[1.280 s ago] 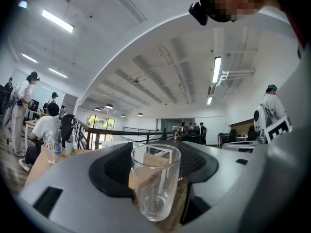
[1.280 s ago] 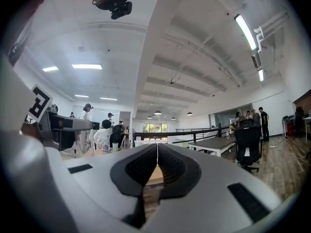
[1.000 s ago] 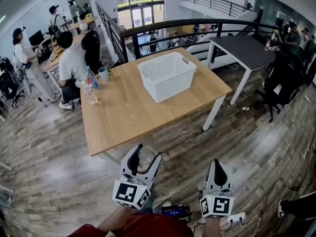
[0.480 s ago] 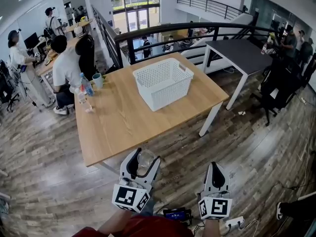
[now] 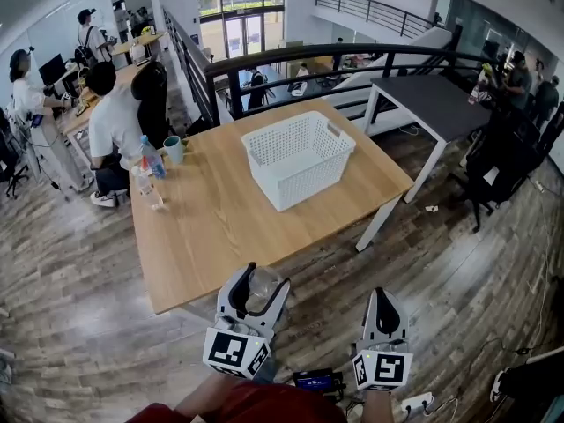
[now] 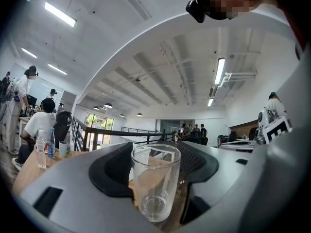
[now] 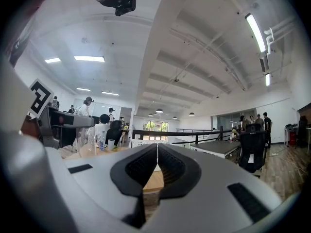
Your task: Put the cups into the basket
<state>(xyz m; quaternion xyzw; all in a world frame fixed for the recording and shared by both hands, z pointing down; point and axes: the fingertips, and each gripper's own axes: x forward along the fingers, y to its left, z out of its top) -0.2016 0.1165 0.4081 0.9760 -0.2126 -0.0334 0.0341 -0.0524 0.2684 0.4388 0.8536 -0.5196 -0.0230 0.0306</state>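
My left tool (image 5: pixel 257 282) is pinching a clear glass cup (image 6: pixel 154 181), which stands upright between the dark pads, gripped low on its sides. From the head view that tool sits right by the near edge of the counter (image 5: pixel 220 227), with the wood floor (image 5: pixel 88 324) beneath it. My right tool (image 5: pixel 384 300) is beside it, out over the floor and off the counter, its jaws pressed together pad against pad. The white basket (image 5: pixel 298 157) rests on the counter toward the far side, well apart from both tools. At the far left corner a green mug (image 5: pixel 174 149) stands near two plastic bottles (image 5: pixel 146 183).
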